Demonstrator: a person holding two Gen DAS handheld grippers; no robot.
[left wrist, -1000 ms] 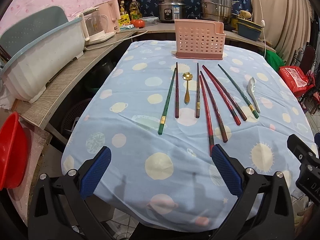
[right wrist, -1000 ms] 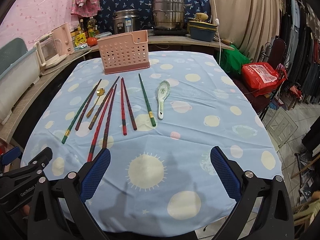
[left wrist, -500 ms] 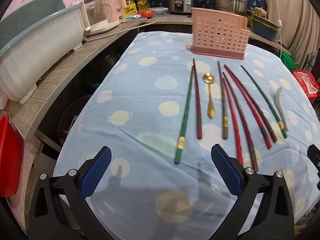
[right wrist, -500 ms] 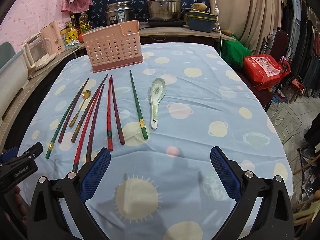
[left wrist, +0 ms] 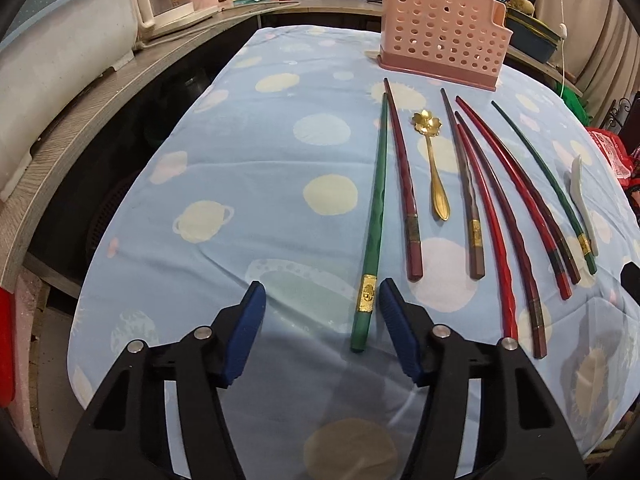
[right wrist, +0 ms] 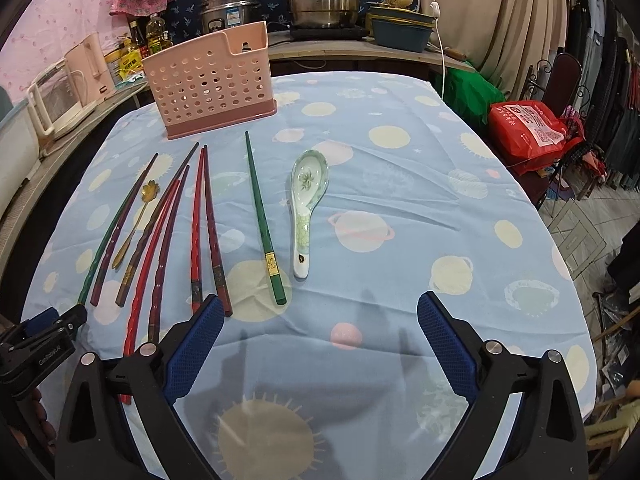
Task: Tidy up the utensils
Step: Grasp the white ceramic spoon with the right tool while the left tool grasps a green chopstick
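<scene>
The left gripper [left wrist: 322, 312] sits low over the bench [left wrist: 248, 184], jaws partly parted around the near end of the leftmost green chopstick [left wrist: 374, 216], not gripping it. The right gripper [right wrist: 320, 328] hovers, jaws wide and empty, near the ceramic spoon [right wrist: 306, 204]. The pink holder [right wrist: 210, 82] stands at the far end.

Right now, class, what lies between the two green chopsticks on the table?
The left wrist view shows the gold spoon and six red or brown chopsticks lying between them.

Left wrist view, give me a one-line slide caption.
Open left hand-held gripper straddles green chopstick on tablecloth, pink holder beyond.
</scene>
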